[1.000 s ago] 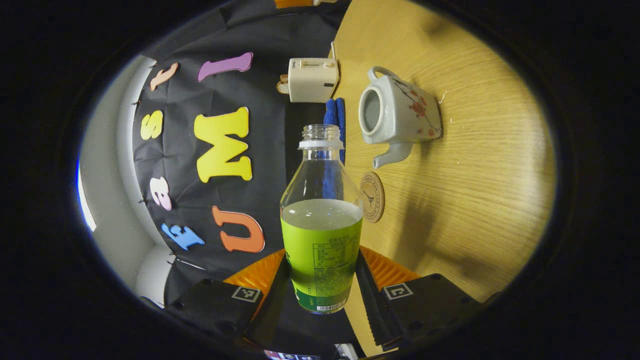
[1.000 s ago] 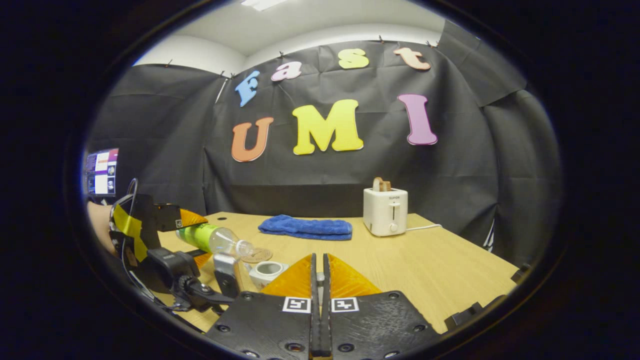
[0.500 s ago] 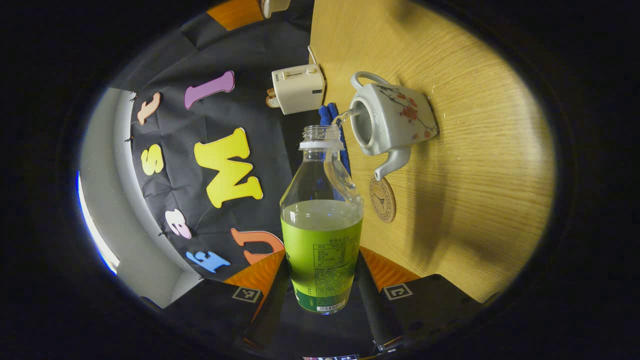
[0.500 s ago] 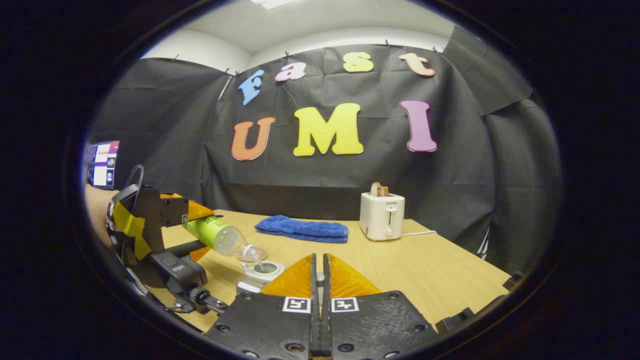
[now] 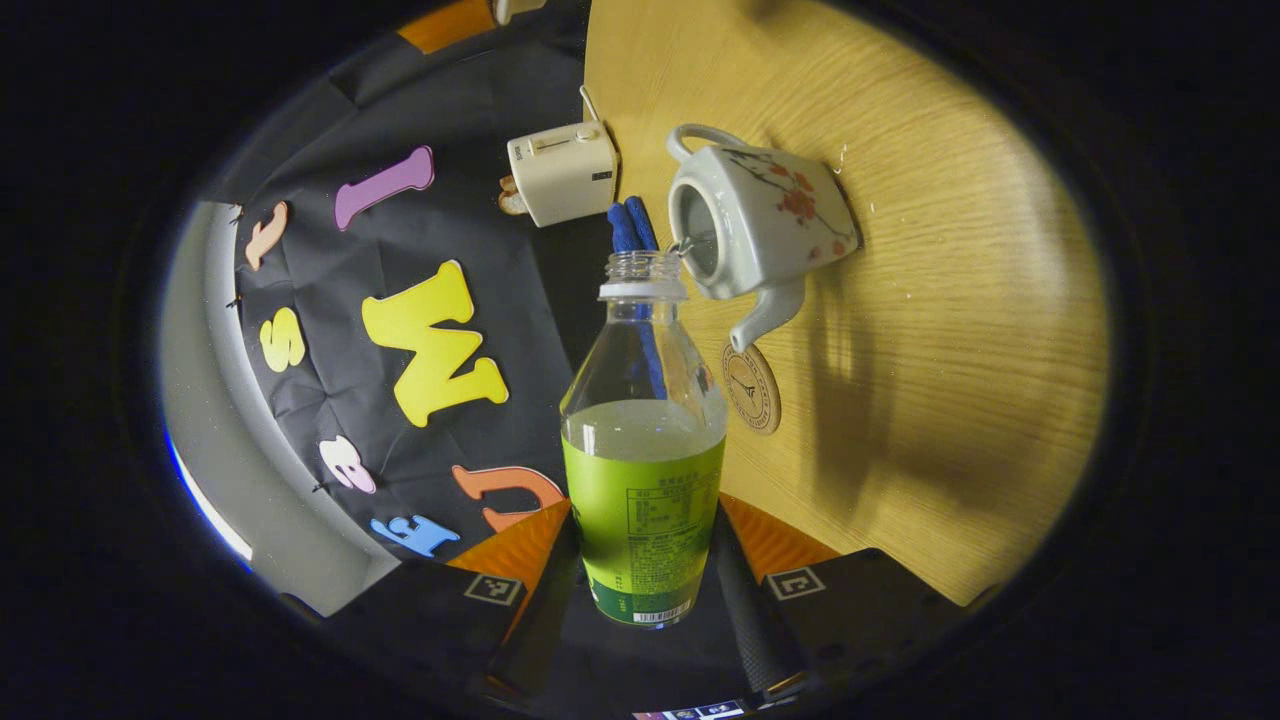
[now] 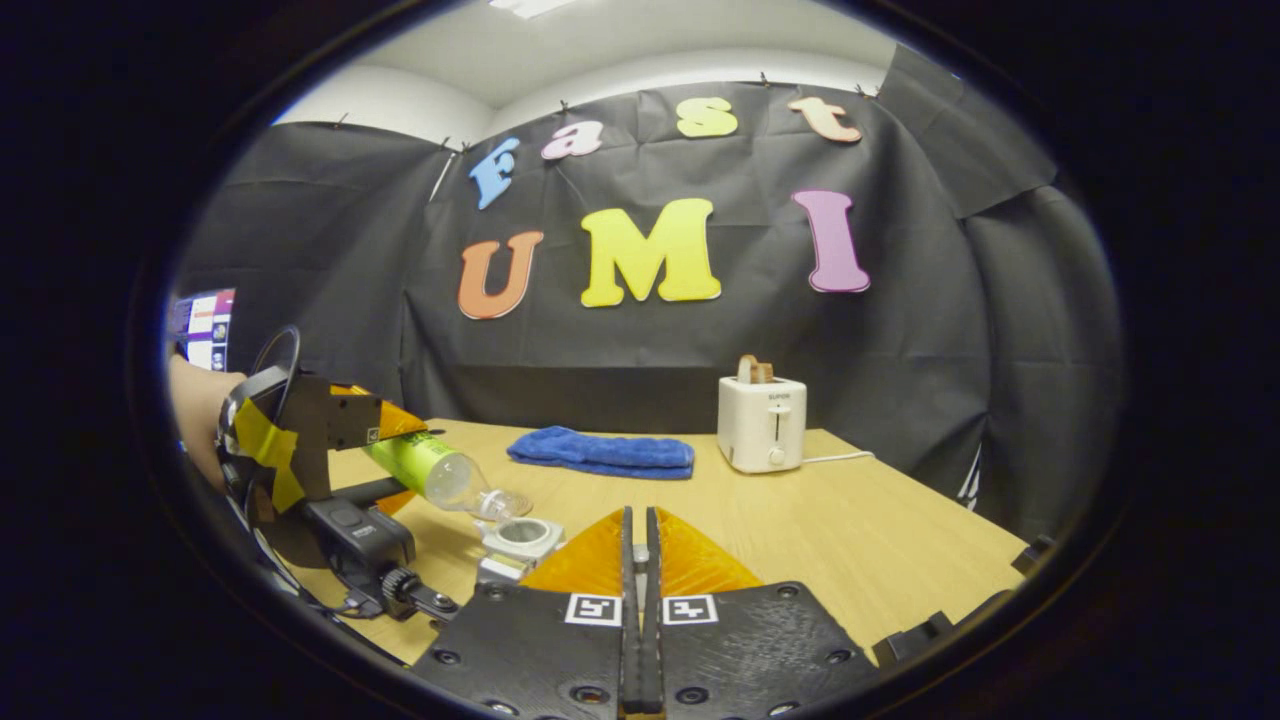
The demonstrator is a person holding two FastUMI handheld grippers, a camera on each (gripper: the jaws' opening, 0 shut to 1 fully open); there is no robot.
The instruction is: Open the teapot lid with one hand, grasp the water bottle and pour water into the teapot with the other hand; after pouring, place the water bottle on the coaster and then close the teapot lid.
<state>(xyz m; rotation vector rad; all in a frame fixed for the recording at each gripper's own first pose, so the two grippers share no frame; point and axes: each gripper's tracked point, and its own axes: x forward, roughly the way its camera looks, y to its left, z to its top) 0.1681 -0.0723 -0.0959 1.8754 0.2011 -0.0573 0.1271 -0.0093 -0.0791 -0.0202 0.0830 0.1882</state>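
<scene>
In the left gripper view, the left gripper clamps both fingers on the water bottle at centre frame, its uncapped mouth at the open teapot in the upper middle. The coaster lies just below the spout on the table. In the right gripper view, the right gripper at bottom centre has its fingers pressed together; whether they pinch the lid cannot be told.
</scene>
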